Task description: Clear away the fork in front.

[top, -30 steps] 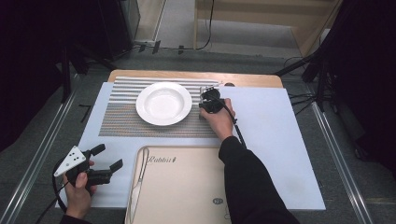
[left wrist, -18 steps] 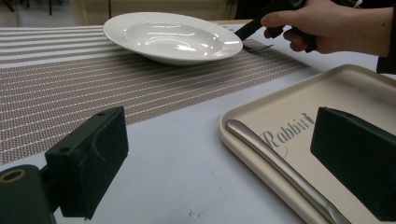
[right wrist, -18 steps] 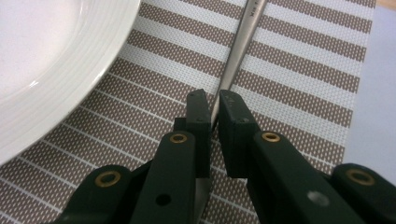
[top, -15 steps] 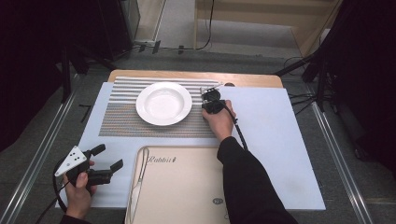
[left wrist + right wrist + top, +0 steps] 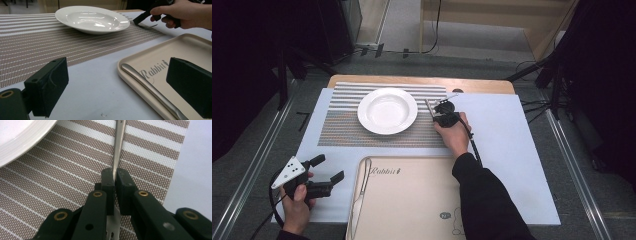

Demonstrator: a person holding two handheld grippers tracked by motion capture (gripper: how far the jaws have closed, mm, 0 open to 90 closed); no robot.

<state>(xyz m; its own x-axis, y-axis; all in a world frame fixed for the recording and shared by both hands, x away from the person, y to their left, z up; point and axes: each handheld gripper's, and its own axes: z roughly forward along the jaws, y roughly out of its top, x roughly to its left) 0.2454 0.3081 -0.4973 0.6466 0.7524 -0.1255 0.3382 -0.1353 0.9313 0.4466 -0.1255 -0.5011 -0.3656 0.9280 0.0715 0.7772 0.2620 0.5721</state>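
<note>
At the left, the left gripper [image 5: 324, 169] is hovering with its jaws standing wide and empty beside the tray [image 5: 412, 220], where a knife [image 5: 152, 90] is lying. Rightwards, past the plate [image 5: 387, 110], the right gripper [image 5: 115, 178] is pinching the fork [image 5: 119, 142] by its handle on the striped mat [image 5: 347, 130], jaws nearly together. The fork is looking light, stiff and slippery, so gripping mid-handle seems wise.

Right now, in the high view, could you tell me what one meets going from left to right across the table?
Left gripper → knife along the tray's left rim → white plate on the striped placemat → right gripper, shut on a fork → bare pale table cover.
</note>
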